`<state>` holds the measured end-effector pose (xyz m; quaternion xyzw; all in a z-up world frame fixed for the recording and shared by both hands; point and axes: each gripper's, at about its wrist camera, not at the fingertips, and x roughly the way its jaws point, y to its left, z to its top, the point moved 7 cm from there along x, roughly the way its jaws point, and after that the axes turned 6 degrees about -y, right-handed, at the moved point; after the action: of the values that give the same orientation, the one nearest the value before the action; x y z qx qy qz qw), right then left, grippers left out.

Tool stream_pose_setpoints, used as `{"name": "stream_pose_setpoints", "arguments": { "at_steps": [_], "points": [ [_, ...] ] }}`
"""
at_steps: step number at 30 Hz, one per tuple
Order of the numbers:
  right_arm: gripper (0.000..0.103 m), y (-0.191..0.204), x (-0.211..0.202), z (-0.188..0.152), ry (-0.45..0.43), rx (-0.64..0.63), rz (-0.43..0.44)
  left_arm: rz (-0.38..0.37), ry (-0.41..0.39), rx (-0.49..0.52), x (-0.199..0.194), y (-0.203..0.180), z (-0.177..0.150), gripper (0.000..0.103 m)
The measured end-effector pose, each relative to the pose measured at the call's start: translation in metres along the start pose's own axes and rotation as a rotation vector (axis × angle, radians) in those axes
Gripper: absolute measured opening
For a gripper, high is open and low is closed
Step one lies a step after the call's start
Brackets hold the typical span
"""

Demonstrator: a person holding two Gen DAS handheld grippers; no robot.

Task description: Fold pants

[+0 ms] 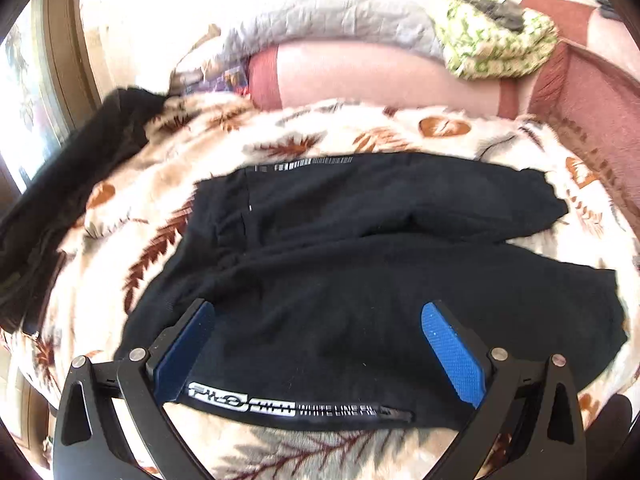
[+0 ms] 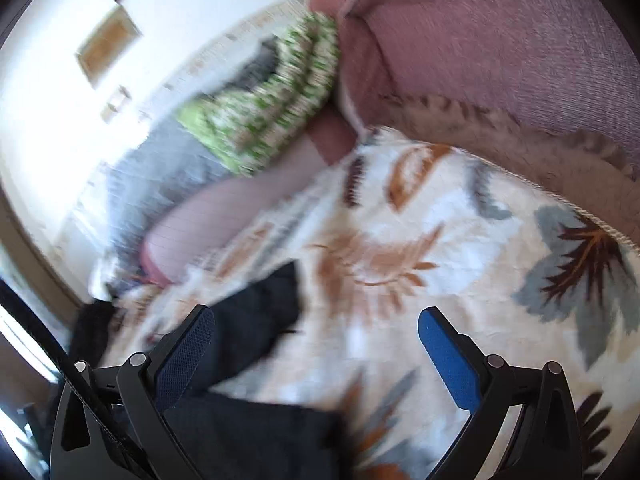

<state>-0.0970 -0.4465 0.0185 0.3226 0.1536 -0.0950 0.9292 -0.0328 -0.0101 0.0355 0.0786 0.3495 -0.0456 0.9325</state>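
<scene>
Black pants lie spread on a leaf-patterned blanket, both legs stretching to the right, with white lettering along the near edge. My left gripper is open and hovers over the near leg, holding nothing. In the blurred right wrist view, my right gripper is open and empty above the blanket, with the ends of the pants legs under its left finger.
A pink sofa back runs behind the blanket, with a green patterned cloth and a grey quilt on it. Another dark garment lies at the left by a window. The sofa arm rises at the right.
</scene>
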Motion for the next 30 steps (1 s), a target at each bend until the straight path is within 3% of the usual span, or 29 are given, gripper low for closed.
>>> {"name": "stream_pose_setpoints", "arguments": {
  "at_steps": [2, 6, 9, 12, 15, 18, 22, 25, 30],
  "points": [
    [0.103, 0.028, -0.012, -0.003, 0.004, -0.004, 0.061, 0.032, -0.027, 0.026, -0.014, 0.0, 0.004, 0.103],
    [0.103, 0.095, -0.025, -0.015, 0.099, -0.18, 0.094, 0.036, -0.076, 0.037, -0.041, 0.005, 0.011, 0.103],
    [0.103, 0.136, -0.034, -0.024, 0.145, -0.302, 0.077, -0.013, -0.142, -0.032, -0.069, 0.015, 0.016, 0.103],
    [0.103, 0.162, -0.052, -0.022, 0.128, -0.387, 0.017, -0.063, -0.169, -0.134, -0.097, 0.032, 0.018, 0.103],
    [0.103, 0.184, -0.078, -0.011, 0.027, -0.477, -0.03, -0.026, -0.198, -0.116, -0.124, 0.043, 0.028, 0.103],
    [0.103, 0.204, -0.116, 0.01, -0.16, -0.561, -0.068, 0.025, -0.334, -0.128, -0.168, 0.057, 0.048, 0.103],
    [0.103, 0.229, -0.161, 0.05, -0.397, -0.576, -0.107, -0.021, -0.472, -0.138, -0.223, 0.067, 0.084, 0.103],
    [0.103, 0.241, -0.165, 0.079, -0.384, -0.547, -0.08, -0.077, -0.536, -0.137, -0.252, 0.074, 0.114, 0.103],
    [0.103, 0.261, -0.167, 0.121, -0.425, -0.613, -0.112, -0.062, -0.609, -0.115, -0.272, 0.088, 0.161, 0.103]
  ]
}}
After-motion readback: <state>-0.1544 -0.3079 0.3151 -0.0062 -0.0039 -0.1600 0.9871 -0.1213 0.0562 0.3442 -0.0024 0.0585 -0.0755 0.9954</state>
